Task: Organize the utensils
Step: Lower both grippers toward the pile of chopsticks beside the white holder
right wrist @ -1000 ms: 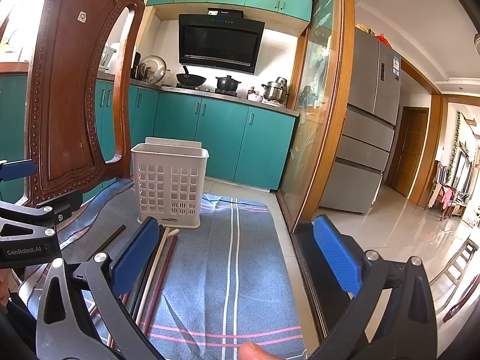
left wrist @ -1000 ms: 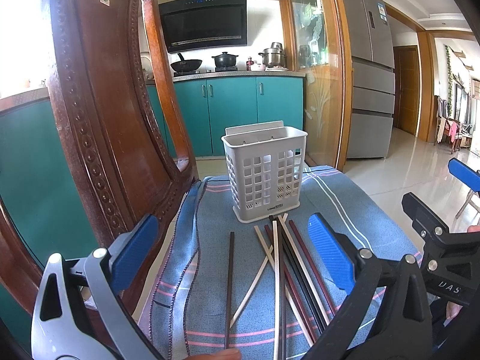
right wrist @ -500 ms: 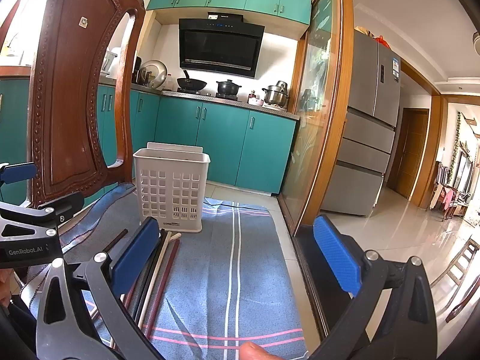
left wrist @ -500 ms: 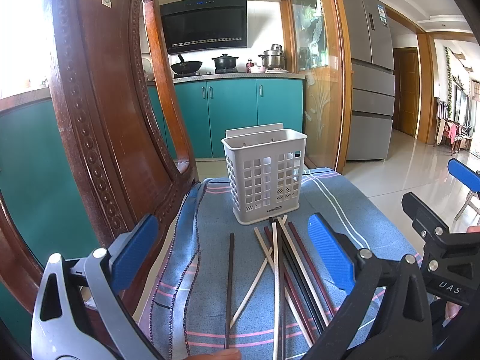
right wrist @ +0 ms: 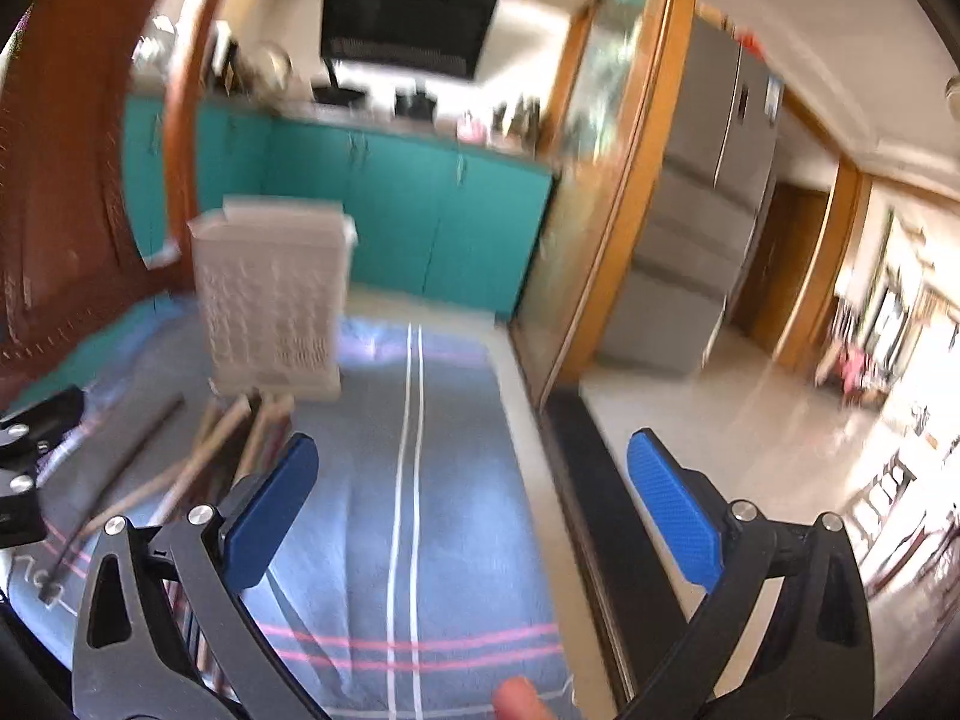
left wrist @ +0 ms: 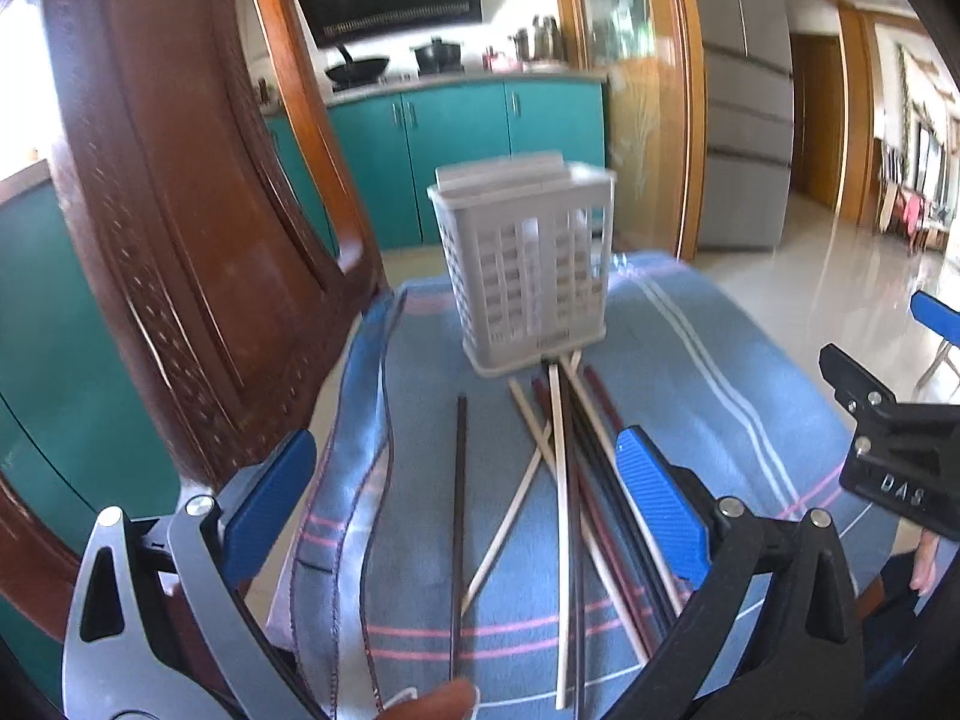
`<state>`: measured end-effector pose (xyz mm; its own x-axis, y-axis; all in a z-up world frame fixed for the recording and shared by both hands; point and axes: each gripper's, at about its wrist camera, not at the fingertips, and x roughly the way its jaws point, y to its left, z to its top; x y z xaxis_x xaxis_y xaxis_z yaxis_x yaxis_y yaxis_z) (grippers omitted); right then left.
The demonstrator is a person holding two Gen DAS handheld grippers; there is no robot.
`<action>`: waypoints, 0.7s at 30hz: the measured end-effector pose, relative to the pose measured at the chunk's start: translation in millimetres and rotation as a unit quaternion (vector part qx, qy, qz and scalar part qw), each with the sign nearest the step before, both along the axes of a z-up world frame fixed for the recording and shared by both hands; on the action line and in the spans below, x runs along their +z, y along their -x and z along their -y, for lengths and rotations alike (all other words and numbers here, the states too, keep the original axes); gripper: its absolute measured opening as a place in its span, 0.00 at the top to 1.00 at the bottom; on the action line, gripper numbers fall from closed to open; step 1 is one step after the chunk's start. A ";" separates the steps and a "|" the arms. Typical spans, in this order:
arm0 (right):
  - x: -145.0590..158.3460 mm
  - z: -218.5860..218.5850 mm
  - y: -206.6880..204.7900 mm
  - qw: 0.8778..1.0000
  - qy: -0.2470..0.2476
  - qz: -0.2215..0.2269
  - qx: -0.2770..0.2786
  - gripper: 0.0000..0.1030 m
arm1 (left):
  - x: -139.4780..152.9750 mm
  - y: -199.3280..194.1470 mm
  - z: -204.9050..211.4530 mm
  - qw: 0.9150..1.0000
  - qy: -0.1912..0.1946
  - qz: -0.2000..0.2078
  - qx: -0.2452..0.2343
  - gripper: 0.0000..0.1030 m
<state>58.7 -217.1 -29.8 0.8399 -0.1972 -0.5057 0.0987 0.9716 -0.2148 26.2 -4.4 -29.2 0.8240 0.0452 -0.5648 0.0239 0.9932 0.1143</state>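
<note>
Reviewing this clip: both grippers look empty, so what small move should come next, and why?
Probably lower the open left gripper onto the lone dark chopstick. It lies apart from the crossed pile, and the white basket appears to hold no chopsticks yet.

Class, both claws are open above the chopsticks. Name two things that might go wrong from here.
1. The chopsticks lie crossed in a pile, so the left claw may pinch several or scatter them.
2. The white basket stands light and tall right at the chopstick tips; a nudge could tip it.
</note>
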 end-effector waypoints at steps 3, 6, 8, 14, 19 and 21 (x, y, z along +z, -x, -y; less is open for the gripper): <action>-9.7 1.8 -6.5 0.999 -0.010 -0.029 0.008 0.09 | -5.3 -2.3 1.2 1.000 -0.003 -0.014 0.000 0.03; -17.6 -1.7 -9.0 0.999 -0.009 -0.038 0.018 0.28 | -10.6 -6.3 -0.4 0.999 0.004 -0.033 0.002 0.03; -25.3 -2.9 -19.5 0.998 -0.017 -0.057 0.020 0.41 | -14.9 -9.6 -5.4 0.998 0.020 -0.051 0.007 0.04; -35.4 -24.4 -90.0 0.979 -0.105 -0.149 0.088 0.67 | -24.7 -21.3 -28.2 0.988 0.121 -0.098 0.007 0.41; -47.9 -77.7 -139.0 0.957 -0.138 -0.214 0.137 0.71 | -44.1 -35.3 -33.1 0.979 0.146 -0.138 0.009 0.53; -58.6 -86.4 -140.5 0.956 -0.129 -0.224 0.136 0.71 | -49.7 -39.2 -33.1 0.979 0.144 -0.145 0.014 0.53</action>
<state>199.2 -130.7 -88.4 0.5303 0.1776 -0.8290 -0.2111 0.9747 0.0738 65.3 28.6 -78.9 0.6286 -0.1311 -0.7666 -0.0129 0.9838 -0.1788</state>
